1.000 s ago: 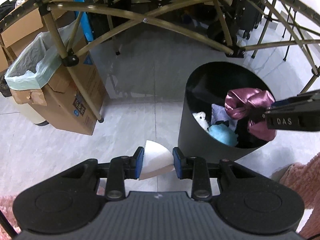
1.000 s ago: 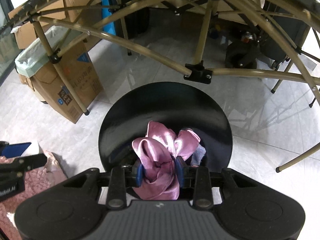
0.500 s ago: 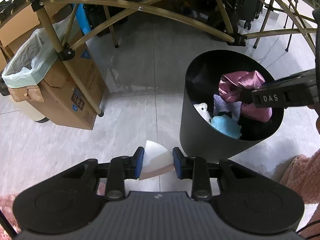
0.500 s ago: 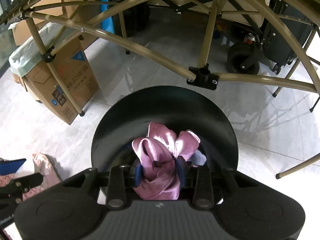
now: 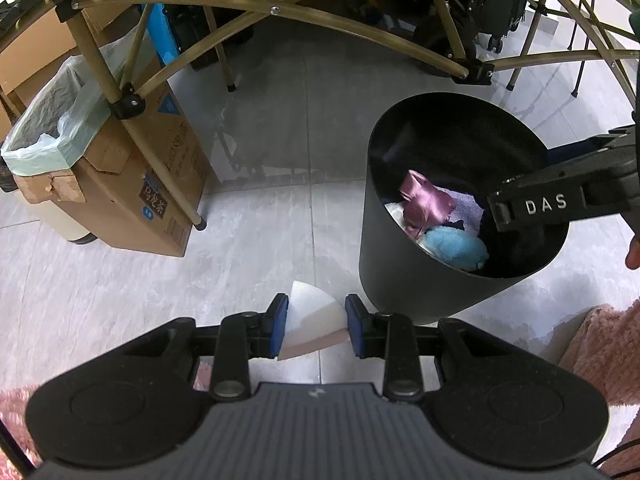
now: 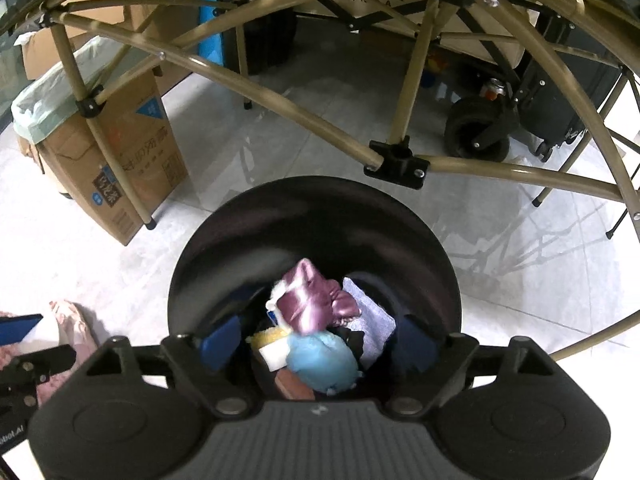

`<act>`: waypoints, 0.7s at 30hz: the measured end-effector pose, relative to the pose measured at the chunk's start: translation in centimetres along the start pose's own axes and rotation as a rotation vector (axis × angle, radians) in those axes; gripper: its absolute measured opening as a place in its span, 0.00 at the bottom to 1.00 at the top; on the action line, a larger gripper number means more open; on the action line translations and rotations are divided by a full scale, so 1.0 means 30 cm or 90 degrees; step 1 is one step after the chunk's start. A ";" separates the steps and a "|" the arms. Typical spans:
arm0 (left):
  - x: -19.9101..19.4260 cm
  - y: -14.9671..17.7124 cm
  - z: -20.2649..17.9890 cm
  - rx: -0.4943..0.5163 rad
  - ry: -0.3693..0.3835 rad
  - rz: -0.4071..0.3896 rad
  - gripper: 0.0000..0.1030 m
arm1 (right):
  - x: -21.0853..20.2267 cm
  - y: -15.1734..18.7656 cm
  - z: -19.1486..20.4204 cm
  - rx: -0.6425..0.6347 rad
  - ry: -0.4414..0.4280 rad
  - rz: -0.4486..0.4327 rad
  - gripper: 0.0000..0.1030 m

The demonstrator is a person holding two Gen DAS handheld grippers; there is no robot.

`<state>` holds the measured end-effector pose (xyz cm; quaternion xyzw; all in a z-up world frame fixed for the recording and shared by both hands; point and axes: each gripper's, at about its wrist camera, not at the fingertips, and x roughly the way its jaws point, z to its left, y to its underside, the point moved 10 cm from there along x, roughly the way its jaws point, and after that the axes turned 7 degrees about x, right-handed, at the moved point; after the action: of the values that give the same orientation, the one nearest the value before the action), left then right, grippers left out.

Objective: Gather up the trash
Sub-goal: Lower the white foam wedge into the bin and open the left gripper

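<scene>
My left gripper (image 5: 316, 320) is shut on a white fan-shaped piece of paper (image 5: 308, 308), just left of the black round bin (image 5: 400, 280) on the floor. In the right wrist view my right gripper (image 6: 320, 344) hangs over the bin's mouth (image 6: 320, 216). Its jaws are opening, and nothing is gripped between the blue pads (image 6: 220, 344). The pink satin cloth (image 6: 312, 304) lies loose inside the bin on top of a blue fluffy item (image 6: 324, 360) and a pale purple cloth (image 6: 368, 320). The left wrist view shows the same pink cloth (image 5: 426, 200) below the right gripper's finger (image 5: 560, 200).
Tan metal frame tubes (image 5: 280, 12) arch over the floor behind the bin. A cardboard box (image 5: 132, 184) with a pale green bag liner (image 5: 48, 128) stands at the left. Pink rug (image 5: 600, 344) lies at the right near edge. A wheeled cart (image 6: 476, 132) and dark suitcase (image 6: 560, 92) stand behind.
The right gripper went from shut on the pink satin cloth to open, and the cloth dropped into the bin. The left gripper kept its hold on the white paper.
</scene>
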<state>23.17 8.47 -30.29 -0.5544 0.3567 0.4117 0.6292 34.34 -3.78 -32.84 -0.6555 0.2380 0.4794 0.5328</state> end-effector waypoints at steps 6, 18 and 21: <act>0.010 -0.001 0.002 -0.002 -0.003 0.007 0.31 | -0.005 0.010 0.003 -0.006 0.001 0.005 0.99; 0.006 -0.027 -0.036 0.018 -0.002 -0.003 0.31 | -0.041 0.008 -0.047 0.009 0.013 -0.005 1.00; 0.008 -0.040 -0.055 0.025 -0.001 -0.004 0.31 | -0.060 0.004 -0.079 0.020 0.017 -0.011 1.00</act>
<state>24.39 6.82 -30.23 -0.5429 0.3625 0.4027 0.6415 34.36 -6.36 -31.36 -0.6552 0.2468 0.4623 0.5441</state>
